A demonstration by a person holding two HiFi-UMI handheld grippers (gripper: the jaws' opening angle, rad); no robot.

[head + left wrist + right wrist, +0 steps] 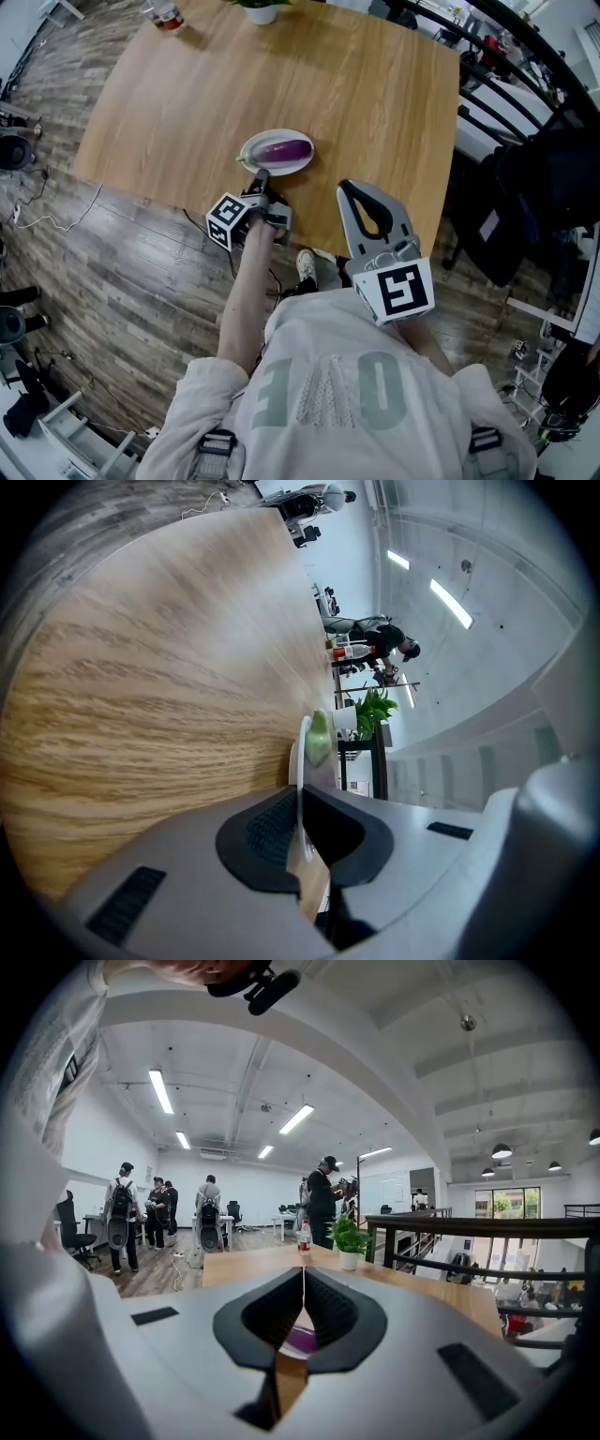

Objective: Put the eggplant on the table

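A purple eggplant lies on a small white plate near the front edge of the wooden table. My left gripper is rolled on its side and shut on the plate's near rim. In the left gripper view the plate shows edge-on between the closed jaws, with the eggplant's green stem end just beyond. My right gripper is shut and empty, held level at the table's front edge, right of the plate. Past its jaws a bit of the eggplant shows.
A potted plant and a bottle stand at the table's far edge. A black railing runs along the right side, with dark bags below it. Several people stand far across the room.
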